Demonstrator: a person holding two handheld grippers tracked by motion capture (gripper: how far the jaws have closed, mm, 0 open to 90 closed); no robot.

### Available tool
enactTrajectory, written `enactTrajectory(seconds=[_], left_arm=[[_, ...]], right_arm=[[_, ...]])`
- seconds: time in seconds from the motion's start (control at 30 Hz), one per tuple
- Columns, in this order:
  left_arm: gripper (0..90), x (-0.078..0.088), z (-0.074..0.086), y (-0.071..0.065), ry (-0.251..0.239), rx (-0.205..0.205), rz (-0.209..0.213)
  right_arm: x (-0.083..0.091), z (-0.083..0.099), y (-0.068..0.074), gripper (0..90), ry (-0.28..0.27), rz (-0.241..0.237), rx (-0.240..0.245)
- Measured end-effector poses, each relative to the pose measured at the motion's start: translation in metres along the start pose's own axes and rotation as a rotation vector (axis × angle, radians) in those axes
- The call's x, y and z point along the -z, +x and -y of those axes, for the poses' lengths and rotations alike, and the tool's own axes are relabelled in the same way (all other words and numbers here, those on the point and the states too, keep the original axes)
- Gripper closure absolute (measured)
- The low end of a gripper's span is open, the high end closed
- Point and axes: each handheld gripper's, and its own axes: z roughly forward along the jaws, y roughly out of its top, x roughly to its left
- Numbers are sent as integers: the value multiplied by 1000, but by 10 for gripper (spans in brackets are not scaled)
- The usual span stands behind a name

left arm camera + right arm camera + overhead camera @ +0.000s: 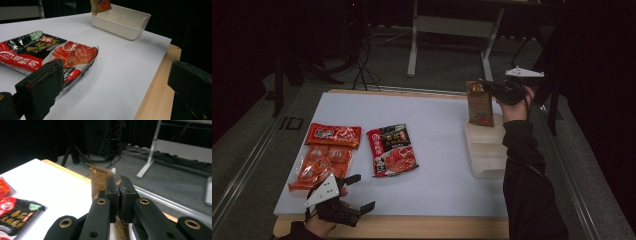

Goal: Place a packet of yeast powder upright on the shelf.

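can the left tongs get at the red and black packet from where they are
Probably yes: the left tongs stand open just short of the red and black packet, and bare white mat lies between them.

Black grippers (359,191) with brass-ringed screw holes (grey three-cornered plates on top), dark sleeves (524,165).

Brown pouch (479,102): glossy crinkled foil. Tray (486,150) beneath it: smooth matt cream plastic. Table edge (412,226) near tray: pale wood.

Two flat packets lie side by side at the table's (442,185) left, the orange multipack (326,155) outermost, the hotpot packet (392,150) beside it. At the right sits the tray (484,150). The brown pouch (479,102) stands upright at its far end.
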Motion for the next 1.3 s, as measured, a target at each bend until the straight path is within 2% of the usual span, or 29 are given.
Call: enactTrajectory(seconds=[0.07,0.1,0.27,0.43,0.53,0.67,0.73,0.93,1.03,1.17,1.3], left_arm=[[12,0,0,0,0,1,-1],[12,0,0,0,0,1,-1],[12,-1,0,0,3,-1,0],[12,0,0,0,3,-2,0],[12,0,0,0,3,-3,1],[12,0,0,0,1,-5,1],[12,0,0,0,2,-4,1],[12,0,0,0,2,-5,0],[12,0,0,0,1,-3,0],[12,0,0,0,-2,-4,1],[12,-1,0,-1,3,-9,-1]], right_arm=[[-1,4,-1,869,5,-7,-18],[-2,6,-1,869,-1,-27,-33],[-2,10,-4,870,6,-25,-58],[-5,18,-8,869,28,-73,-115],[-9,22,-5,868,61,-66,-113],[-12,30,-7,863,98,-21,-113],[-9,38,-15,861,100,19,-149],[-1,42,-21,852,100,69,-194],[4,42,-24,756,104,80,-249],[13,36,-18,610,102,108,-213],[27,30,-8,453,38,121,-187]])
